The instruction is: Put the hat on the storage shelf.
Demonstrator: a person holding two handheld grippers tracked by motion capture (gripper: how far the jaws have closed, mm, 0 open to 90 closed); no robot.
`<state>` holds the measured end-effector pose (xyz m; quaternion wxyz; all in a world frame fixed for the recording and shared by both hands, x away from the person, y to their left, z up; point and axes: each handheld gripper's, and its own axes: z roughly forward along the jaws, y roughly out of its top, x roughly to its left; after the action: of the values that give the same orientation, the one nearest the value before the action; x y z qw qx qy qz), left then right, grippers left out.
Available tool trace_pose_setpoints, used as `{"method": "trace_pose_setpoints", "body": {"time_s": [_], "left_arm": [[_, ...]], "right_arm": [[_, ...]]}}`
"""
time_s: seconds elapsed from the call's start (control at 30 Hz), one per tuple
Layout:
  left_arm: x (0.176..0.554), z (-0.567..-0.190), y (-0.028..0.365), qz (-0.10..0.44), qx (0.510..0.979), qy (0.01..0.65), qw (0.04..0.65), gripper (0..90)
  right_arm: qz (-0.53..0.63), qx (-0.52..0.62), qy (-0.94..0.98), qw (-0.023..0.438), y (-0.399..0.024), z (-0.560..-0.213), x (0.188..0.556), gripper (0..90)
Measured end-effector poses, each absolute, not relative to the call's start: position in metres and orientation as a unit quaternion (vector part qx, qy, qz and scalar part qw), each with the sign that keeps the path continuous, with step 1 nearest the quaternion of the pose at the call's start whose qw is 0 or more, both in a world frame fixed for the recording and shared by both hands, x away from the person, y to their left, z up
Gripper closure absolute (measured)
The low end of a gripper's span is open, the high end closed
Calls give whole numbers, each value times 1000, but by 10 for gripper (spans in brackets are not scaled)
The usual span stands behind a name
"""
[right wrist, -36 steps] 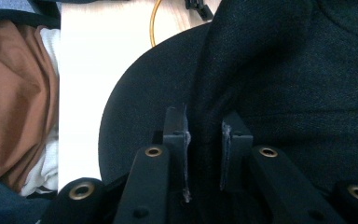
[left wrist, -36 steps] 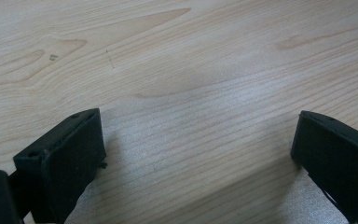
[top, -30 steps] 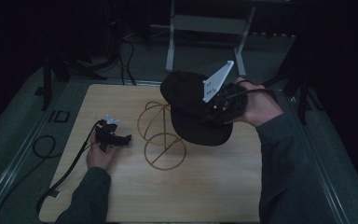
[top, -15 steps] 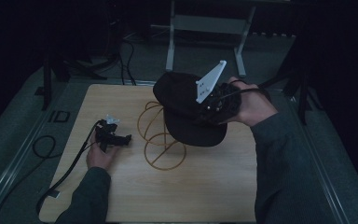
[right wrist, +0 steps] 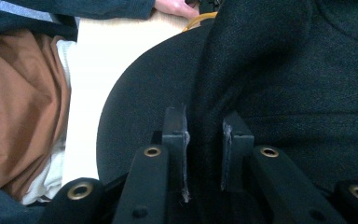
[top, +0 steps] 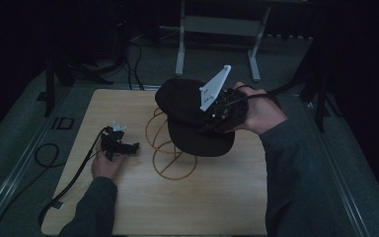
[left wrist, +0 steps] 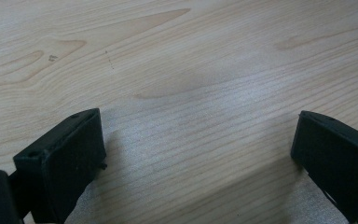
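Since the earlier frames, the black woven-fabric cap (top: 192,116) with its flat rounded brim has shifted slightly toward the far left of the table, carried by the right gripper (top: 216,114); the left gripper (top: 128,147) has kept its place.

High view: the cap hangs above the golden wire stand (top: 170,148), a frame of thin looped rings ending in a circular base on the table. The domed crown points to the far side and the brim toward the person. The right hand (top: 256,111) holds the gripper at the cap's right side, with the pale three-cornered plate (top: 214,88) rising above it.

Right gripper view: the two black, blocky jaws stand narrow and pinch a raised fold of the cap's (right wrist: 279,74) coarse, matte cloth between their pads; the smooth curve of the brim (right wrist: 140,107) lies to the left, over the pale table.

Left gripper view: the black squared jaws stand wide apart with nothing between them, low over the light wooden tabletop (left wrist: 191,70), whose surface shows fine parallel grain and oval knots.

High view: the left hand (top: 106,165) rests on the table, well apart from the stand, its cable (top: 74,177) trailing off the near left edge.
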<state>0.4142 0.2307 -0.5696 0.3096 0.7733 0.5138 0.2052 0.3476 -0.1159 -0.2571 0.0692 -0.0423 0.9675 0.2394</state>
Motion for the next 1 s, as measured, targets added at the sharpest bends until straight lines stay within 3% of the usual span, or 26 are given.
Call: {"method": "trace_pose_setpoints", "body": {"time_s": [1.0], "left_arm": [[414, -569, 231, 205, 773, 514, 309, 23]], "right_arm": [[227, -83, 969, 58, -72, -267, 341, 758]]}}
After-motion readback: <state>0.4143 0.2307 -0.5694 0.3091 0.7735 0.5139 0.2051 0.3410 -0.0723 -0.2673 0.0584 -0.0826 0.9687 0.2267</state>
